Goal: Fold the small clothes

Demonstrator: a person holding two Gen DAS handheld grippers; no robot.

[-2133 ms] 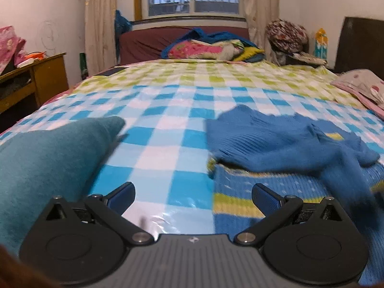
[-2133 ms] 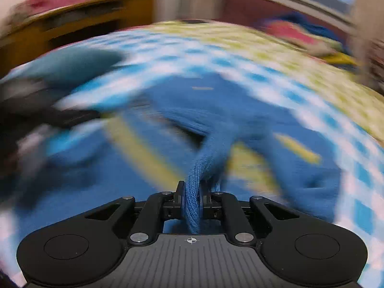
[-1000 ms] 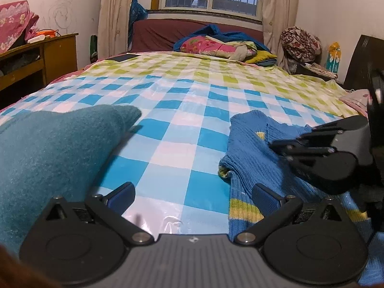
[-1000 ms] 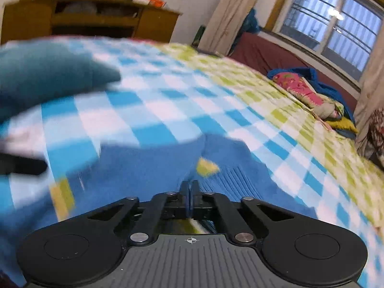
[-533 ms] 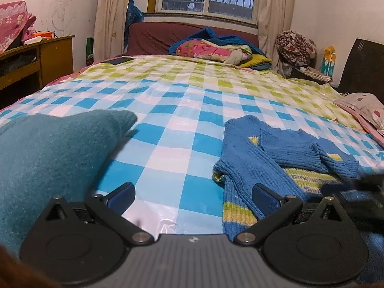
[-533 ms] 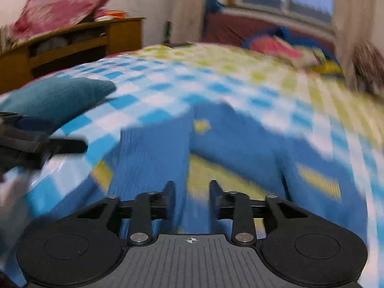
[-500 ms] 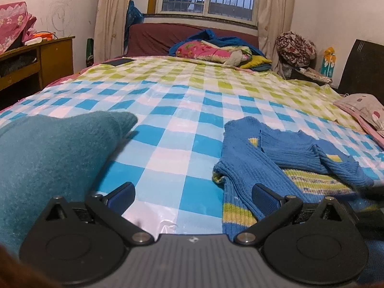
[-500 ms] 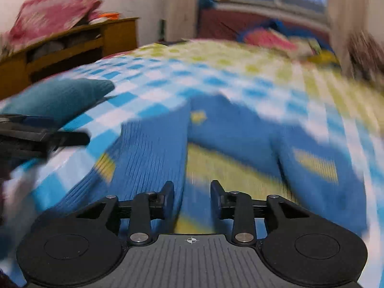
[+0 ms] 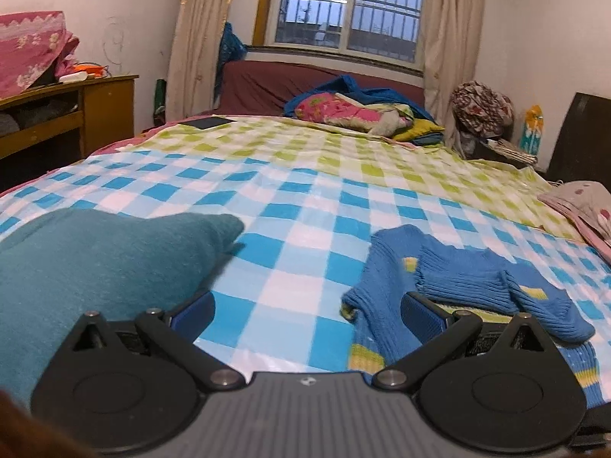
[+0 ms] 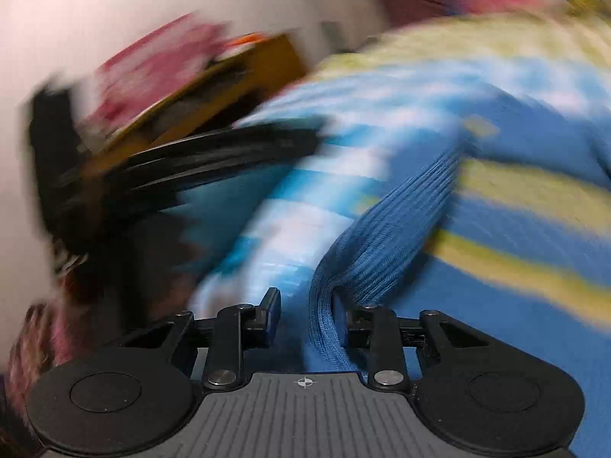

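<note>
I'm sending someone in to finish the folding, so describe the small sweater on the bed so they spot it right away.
On the big bed with the checked cover, look at the near blue-and-white end, right of the plain teal garment. The small sweater lies there with sleeves folded in: ribbed bright blue knit with yellow stripes, the only striped piece.

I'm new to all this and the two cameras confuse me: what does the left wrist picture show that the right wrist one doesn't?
Only the left wrist view shows the barred window, the teal garment lying apart from the sweater, and the left tongs wide open with nothing between them.

Only the right wrist view, which is badly blurred, shows the right tongs half open, their jaws having just been closing, with a ribbed fold of the sweater between them, and the other tool as a dark smear.

Both show the blue striped sweater on the checked bedspread.
</note>
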